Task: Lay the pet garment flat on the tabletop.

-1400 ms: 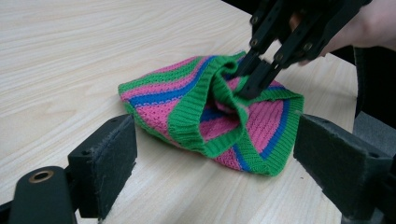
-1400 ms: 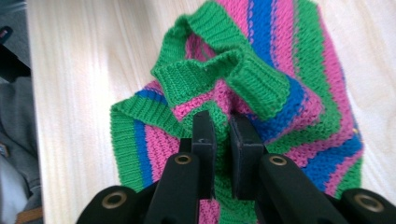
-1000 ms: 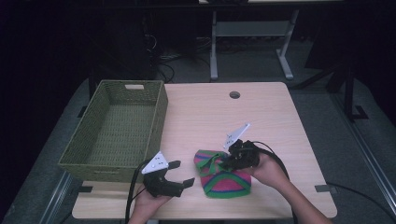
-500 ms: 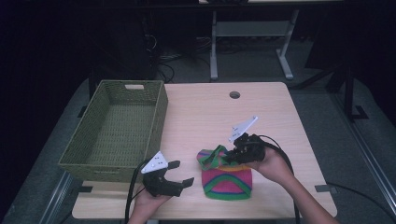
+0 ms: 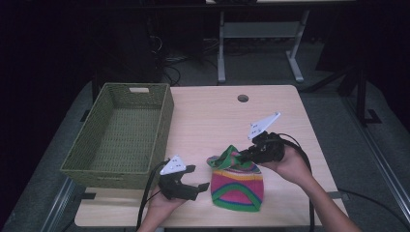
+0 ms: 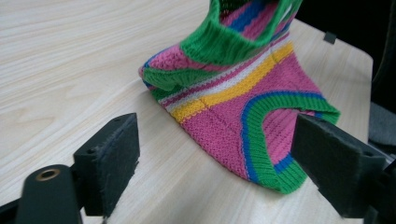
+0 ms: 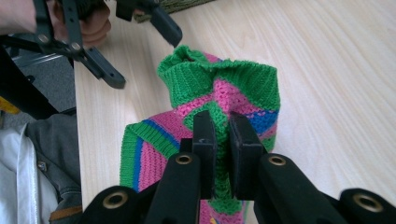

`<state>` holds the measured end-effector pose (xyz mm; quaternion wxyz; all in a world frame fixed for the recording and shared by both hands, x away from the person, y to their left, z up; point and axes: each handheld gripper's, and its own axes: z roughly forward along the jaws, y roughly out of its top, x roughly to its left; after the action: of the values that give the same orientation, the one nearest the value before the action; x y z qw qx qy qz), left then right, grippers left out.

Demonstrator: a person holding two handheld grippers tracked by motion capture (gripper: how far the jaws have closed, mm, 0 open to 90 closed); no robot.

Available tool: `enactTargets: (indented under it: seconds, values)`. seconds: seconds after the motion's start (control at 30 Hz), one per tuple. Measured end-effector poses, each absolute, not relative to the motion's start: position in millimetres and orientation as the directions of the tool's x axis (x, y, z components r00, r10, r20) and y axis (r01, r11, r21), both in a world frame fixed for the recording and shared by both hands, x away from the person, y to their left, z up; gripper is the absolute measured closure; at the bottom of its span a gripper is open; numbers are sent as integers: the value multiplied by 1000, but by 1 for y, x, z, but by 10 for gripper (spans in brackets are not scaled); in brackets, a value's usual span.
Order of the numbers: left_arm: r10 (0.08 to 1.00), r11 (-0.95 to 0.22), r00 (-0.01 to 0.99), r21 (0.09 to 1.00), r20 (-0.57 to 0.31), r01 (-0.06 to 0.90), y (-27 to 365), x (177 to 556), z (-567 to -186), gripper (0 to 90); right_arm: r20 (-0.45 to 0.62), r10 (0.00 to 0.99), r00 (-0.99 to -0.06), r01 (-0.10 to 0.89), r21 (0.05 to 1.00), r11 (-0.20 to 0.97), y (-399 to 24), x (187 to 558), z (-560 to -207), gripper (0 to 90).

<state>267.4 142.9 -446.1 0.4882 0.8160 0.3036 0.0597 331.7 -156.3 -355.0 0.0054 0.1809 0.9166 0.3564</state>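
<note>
Near the front edge of the bench [image 5: 203,121], a striped knit garment [image 5: 238,186] in pink, green, blue and yellow lies partly flat and partly lifted. Its lower body rests on the wood, while the green ribbed collar end is raised off the surface toward the right tongs [image 5: 243,155]. Those right tongs are clamped on the garment: in the right gripper view the two black jaws stand pressed together with a fold of green and pink knit pinched between them, just below the ribbed collar [image 7: 219,77]. The hand [image 5: 290,164] that holds them sits to the right of the garment, with the grey plate tilted up above it.

The left tongs [image 5: 204,187] hover just left of the garment's lower edge, low over the bench. Their jaws stand wide apart, though they have just been closing a little, and nothing is pressed between them. In the left gripper view the garment's hem, banded green and blue, lies ahead between the two pads [image 6: 114,158], and the right-hand pad is close to the hem without clearly touching it.

A woven green basket [image 5: 82,166] sits on the bench's left side, well apart from the garment.
</note>
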Motion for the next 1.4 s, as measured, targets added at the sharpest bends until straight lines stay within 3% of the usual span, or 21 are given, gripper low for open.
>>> enactTargets:
  seconds: [0.17, 0.33, 0.77, 0.93, 1.07, 1.4]
  values:
    - [556, -298, 797, 838, -236, 456, 140, 277, -447, 242, 116, 342, -933, 328, 666, 670, -160, 333, -351, 823]
    - [578, -302, 787, 841, -213, 449, 139, 285, -449, 300, 110, 334, -936, 319, 661, 679, -160, 332, -349, 823]
    - [555, -374, 817, 830, -158, 414, 122, 304, -460, 343, 104, 324, -940, 307, 668, 678, -162, 334, -342, 822]
    - [547, -388, 826, 834, -133, 392, 113, 306, -459, 428, 103, 325, -940, 308, 668, 677, -165, 335, -341, 822]
    - [547, -344, 819, 845, -173, 409, 115, 313, -461, 496, 107, 324, -940, 309, 671, 674, -165, 335, -341, 822]
    - [537, -267, 821, 883, -196, 385, 119, 316, -449, 764, 106, 345, -933, 324, 667, 671, -171, 340, -342, 824]
